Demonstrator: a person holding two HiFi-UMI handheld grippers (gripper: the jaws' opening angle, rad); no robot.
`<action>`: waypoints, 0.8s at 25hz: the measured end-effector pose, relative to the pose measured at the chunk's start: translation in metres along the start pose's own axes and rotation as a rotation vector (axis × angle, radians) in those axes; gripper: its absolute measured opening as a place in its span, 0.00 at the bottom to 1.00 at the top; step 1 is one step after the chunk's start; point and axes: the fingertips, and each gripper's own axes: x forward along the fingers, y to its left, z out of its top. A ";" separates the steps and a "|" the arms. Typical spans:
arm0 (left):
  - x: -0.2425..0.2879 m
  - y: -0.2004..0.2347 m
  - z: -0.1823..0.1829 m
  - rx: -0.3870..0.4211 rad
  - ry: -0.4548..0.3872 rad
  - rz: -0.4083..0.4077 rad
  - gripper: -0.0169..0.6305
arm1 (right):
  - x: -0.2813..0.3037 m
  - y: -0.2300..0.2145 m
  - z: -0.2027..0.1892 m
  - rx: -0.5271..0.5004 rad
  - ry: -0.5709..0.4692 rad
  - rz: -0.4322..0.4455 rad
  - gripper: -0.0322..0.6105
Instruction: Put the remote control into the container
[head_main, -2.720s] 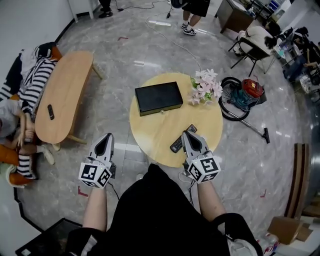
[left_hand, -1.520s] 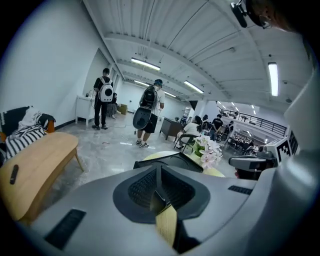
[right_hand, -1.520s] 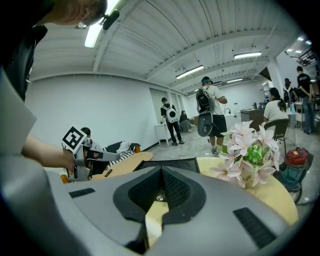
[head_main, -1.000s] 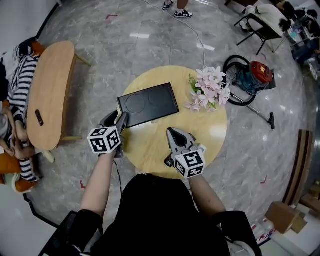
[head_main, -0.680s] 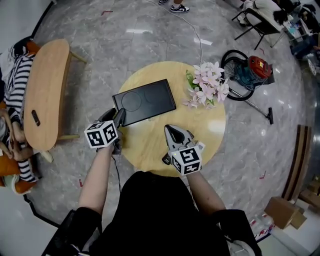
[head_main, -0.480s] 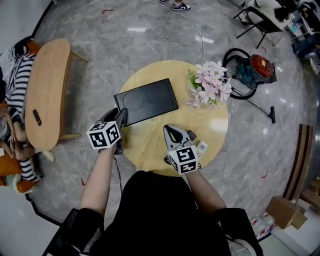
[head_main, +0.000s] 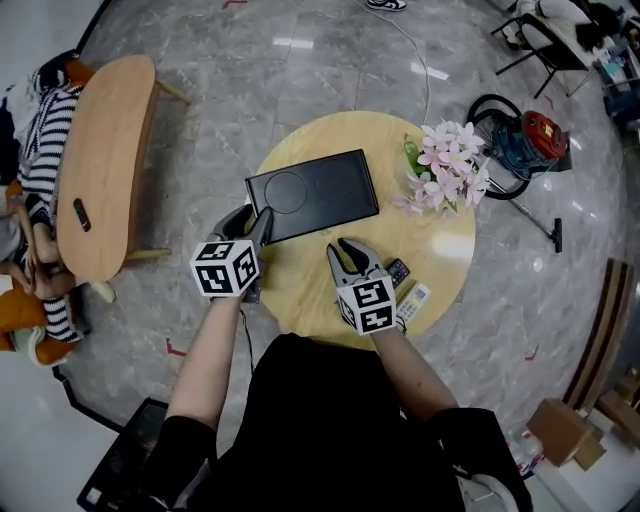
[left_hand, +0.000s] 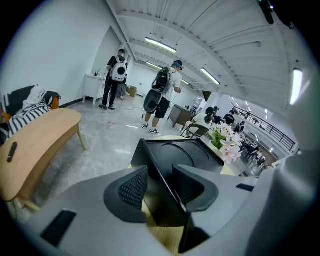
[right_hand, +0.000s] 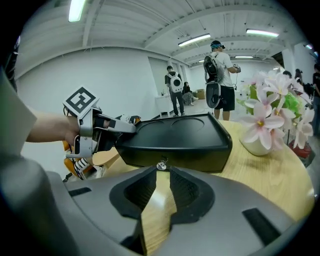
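Black remote (head_main: 398, 271) outside black container (head_main: 313, 193)

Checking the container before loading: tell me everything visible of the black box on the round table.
The black box is flat, rectangular, matte, with a circle embossed on top and a small silver knob on its front. Closed, it lies on the round wooden table; the left gripper clamps its corner.

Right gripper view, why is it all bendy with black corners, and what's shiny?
Right gripper view: the wide-angle lens curves the ceiling lights and darkens the corners; the table carries a pale glare streak. Head view: the floor mirrors lights as bright patches.
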 end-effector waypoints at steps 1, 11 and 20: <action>0.000 0.000 0.000 0.008 0.000 0.000 0.27 | 0.005 0.001 -0.002 0.005 0.013 0.000 0.17; 0.001 0.001 -0.002 -0.040 0.038 -0.016 0.27 | 0.036 0.001 -0.004 -0.013 0.070 -0.044 0.19; 0.000 0.001 -0.001 -0.049 0.052 0.000 0.27 | 0.046 0.002 -0.005 -0.005 0.093 -0.088 0.18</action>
